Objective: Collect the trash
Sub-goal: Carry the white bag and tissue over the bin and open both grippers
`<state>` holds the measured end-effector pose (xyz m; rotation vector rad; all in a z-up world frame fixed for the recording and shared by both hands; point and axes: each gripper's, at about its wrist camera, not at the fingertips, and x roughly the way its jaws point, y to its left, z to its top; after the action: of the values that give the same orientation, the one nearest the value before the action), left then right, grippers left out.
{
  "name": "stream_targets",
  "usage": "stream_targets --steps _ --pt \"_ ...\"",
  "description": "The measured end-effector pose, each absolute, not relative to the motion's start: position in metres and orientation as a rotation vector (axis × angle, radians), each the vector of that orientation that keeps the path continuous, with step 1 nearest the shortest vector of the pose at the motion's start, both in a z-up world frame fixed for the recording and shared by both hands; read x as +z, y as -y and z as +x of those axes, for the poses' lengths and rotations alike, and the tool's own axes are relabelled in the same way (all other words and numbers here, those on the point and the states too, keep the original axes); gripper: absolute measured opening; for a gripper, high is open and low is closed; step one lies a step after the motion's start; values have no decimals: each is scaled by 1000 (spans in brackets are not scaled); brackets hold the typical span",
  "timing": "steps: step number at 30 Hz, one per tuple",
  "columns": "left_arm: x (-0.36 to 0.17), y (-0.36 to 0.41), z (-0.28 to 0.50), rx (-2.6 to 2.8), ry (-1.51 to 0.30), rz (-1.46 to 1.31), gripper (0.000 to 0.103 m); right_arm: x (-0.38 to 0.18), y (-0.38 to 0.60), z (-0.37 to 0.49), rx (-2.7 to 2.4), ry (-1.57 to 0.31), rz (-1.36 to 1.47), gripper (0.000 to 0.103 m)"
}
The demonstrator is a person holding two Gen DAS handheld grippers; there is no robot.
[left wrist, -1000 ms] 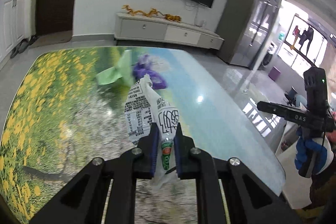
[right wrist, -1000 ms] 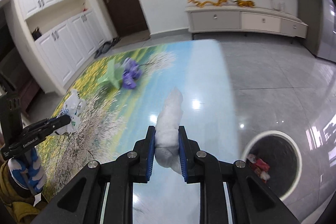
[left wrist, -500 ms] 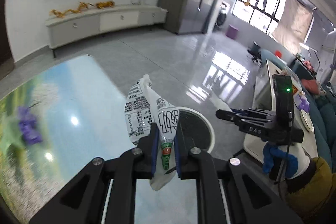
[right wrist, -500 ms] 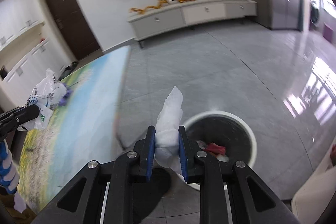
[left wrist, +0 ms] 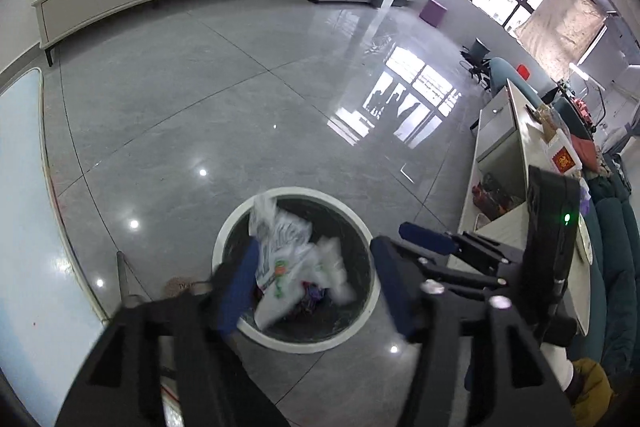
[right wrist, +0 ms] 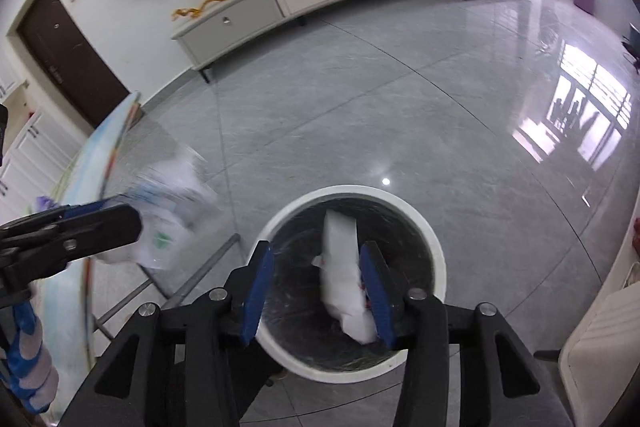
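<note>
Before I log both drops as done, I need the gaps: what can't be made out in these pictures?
- Printed bag: motion-blurred in both views, so its text is unreadable and it's unclear whether it has cleared the left gripper.
- Tissue: right view; contact with the right gripper's pad is unclear.
- Bin contents: hidden under the falling trash.
- Table: cut off by the frame edge.

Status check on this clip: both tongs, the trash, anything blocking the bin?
Left tongs and right tongs just opened, both over the bin. Printed bag and white tissue released, dropping in. Nothing blocking.
</note>
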<state>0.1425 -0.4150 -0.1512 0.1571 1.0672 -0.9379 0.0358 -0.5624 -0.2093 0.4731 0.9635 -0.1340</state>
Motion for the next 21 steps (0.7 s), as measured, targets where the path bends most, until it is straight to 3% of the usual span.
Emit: stream_targets --steps 9,15,21 --pt "-117 389 122 -946 -943 174 60 -188 552 23 -149 -929 455 44" --pt "-79 324 106 -854 -812 145 60 -146 524 13 -116 -862 402 44" --pt "-45 241 88 -665 -706 169 60 -92 474 2 -53 -769 326 52"
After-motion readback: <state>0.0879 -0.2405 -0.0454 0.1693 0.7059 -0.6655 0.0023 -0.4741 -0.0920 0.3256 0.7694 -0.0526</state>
